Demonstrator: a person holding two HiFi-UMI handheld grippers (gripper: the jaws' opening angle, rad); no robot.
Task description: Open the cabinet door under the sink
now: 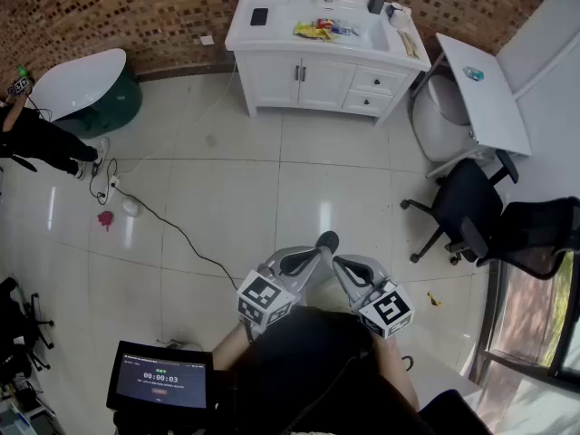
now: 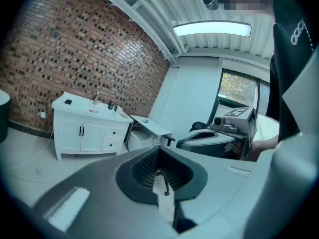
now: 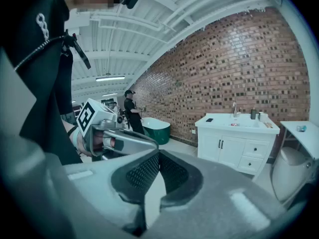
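The white sink cabinet [image 1: 299, 80] stands against the brick wall at the far end of the floor. Its two doors [image 1: 310, 82] are closed, with dark handles meeting in the middle. It also shows small at the left of the left gripper view [image 2: 82, 133] and at the right of the right gripper view [image 3: 234, 146]. My left gripper [image 1: 313, 256] and right gripper [image 1: 343, 265] are held side by side close to my body, far from the cabinet. Both have their jaws together with nothing between them [image 2: 159, 156] [image 3: 158, 156].
Drawers [image 1: 372, 89] fill the cabinet's right side. A phone [image 1: 259, 16] and a yellow packet [image 1: 313, 30] lie on the counter. A green bathtub [image 1: 86, 89] and a person [image 1: 36, 139] are at the left. A white desk [image 1: 485, 93] and black chairs [image 1: 467, 211] are at the right. A cable [image 1: 172, 225] crosses the tiled floor.
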